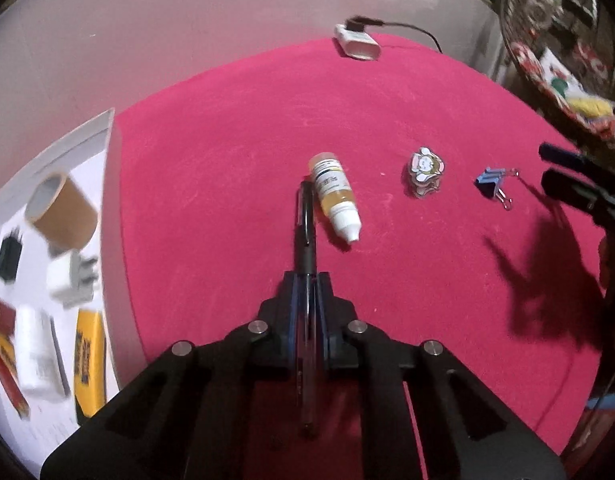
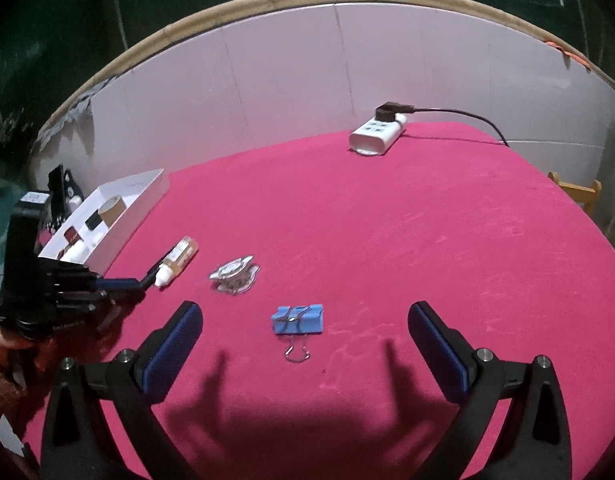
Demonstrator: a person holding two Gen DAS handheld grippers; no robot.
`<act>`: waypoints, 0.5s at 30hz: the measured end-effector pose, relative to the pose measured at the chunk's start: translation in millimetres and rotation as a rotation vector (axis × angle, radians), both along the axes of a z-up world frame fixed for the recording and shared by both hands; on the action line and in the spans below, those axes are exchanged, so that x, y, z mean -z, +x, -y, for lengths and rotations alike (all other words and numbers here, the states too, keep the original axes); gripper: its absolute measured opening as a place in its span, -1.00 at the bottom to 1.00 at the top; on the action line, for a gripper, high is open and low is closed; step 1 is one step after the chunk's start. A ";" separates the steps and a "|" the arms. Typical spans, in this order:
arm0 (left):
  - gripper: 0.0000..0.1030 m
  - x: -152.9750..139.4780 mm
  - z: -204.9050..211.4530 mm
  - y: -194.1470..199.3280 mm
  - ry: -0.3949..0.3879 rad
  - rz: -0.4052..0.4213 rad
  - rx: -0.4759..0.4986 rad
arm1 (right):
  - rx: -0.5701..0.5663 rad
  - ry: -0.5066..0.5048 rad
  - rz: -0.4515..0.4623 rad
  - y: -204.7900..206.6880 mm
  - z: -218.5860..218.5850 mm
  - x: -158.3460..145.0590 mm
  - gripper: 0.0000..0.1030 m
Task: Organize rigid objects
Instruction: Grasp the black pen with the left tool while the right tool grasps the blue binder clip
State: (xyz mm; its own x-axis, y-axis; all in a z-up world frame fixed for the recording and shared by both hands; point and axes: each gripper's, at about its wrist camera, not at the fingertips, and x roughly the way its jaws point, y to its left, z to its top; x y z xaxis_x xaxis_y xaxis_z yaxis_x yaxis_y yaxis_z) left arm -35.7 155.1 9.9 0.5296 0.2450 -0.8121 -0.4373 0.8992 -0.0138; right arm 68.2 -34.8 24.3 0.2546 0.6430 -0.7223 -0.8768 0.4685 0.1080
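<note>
My left gripper (image 1: 306, 280) is shut on a black pen (image 1: 305, 220) that sticks out forward over the red cloth; it also shows in the right wrist view (image 2: 119, 283). A small dropper bottle (image 1: 334, 196) with yellow liquid lies just right of the pen tip. A cartoon charm (image 1: 424, 173) and a blue binder clip (image 1: 493, 186) lie farther right. My right gripper (image 2: 305, 320) is open, with the binder clip (image 2: 297, 319) on the cloth between its fingers. The white box (image 1: 107, 128) at the left holds a tape roll (image 1: 61, 210) and several small items.
A white power strip (image 2: 375, 136) with a plugged black cable lies at the far edge of the table. A white wall panel (image 2: 307, 72) stands behind the table. A wooden chair (image 2: 579, 192) is at the right. The red cloth (image 1: 227, 140) covers the table.
</note>
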 end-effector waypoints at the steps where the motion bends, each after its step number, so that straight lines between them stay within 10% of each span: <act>1: -0.84 0.3 0.7 -5.1 -0.009 0.018 -0.015 | -0.008 -0.007 0.000 -1.3 -1.6 1.7 0.99; 10: -0.84 -17.5 8.9 -23.2 -0.021 0.117 -0.055 | -0.048 -0.108 -0.005 -2.6 -30.9 20.4 0.97; 15: -0.84 -34.3 16.0 -29.8 -0.014 0.166 -0.050 | -0.050 -0.188 0.006 -1.3 -49.6 32.3 0.47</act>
State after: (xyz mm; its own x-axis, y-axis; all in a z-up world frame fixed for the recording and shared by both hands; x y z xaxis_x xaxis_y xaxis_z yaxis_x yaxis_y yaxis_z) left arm -65.5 139.1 44.2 0.6441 0.2633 -0.7182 -0.4720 0.8756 -0.1023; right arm 66.9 14.7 -7.9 0.2301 0.5092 -0.8293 -0.9001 0.4353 0.0176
